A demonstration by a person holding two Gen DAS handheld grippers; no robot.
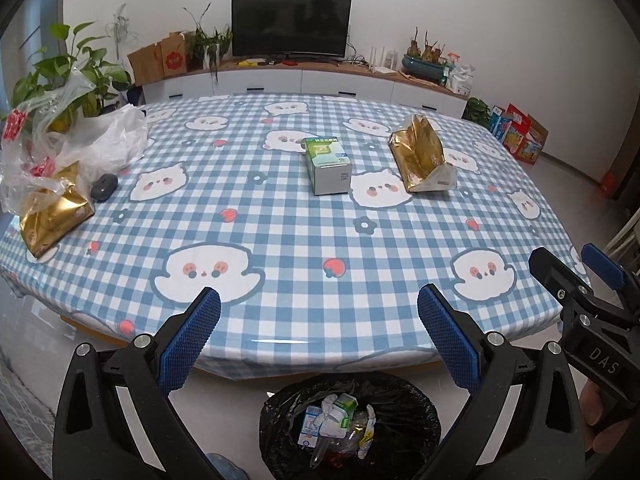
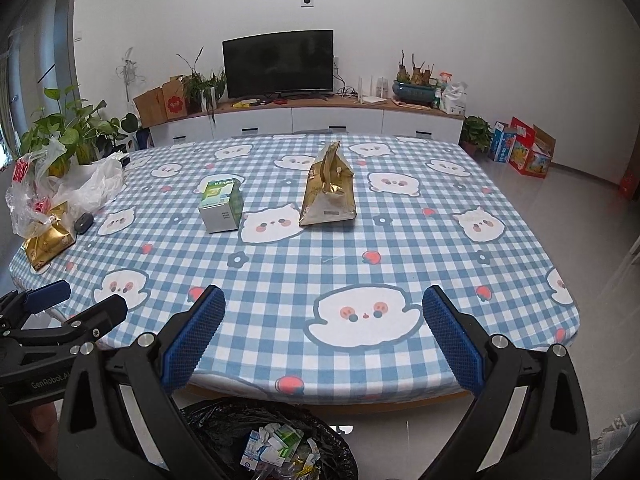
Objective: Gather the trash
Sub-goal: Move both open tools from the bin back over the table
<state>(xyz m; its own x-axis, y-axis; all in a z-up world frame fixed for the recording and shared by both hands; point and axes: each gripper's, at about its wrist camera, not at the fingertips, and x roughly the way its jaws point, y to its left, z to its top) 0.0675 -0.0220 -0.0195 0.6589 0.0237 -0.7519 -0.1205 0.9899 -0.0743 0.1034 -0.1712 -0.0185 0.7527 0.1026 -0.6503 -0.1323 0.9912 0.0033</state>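
Far left on the blue-checked cloth-covered table (image 1: 280, 240): crumpled gold foil bag (image 1: 52, 216) beside clear plastic bags (image 1: 60, 136). Centre: green-and-white carton (image 1: 326, 164), upright. Right of it, well apart: second gold foil bag (image 1: 420, 156), lying open. Black-lined trash bin (image 1: 400, 432) on floor below table edge, holding scraps. Left claw (image 1: 318, 340) spread, empty. Right claw (image 2: 324, 338) spread, empty.

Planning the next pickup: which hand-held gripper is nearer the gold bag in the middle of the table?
Right. The right hand-held gripper faces the gold bag almost straight ahead; from the left hand-held gripper it sits off to the right.
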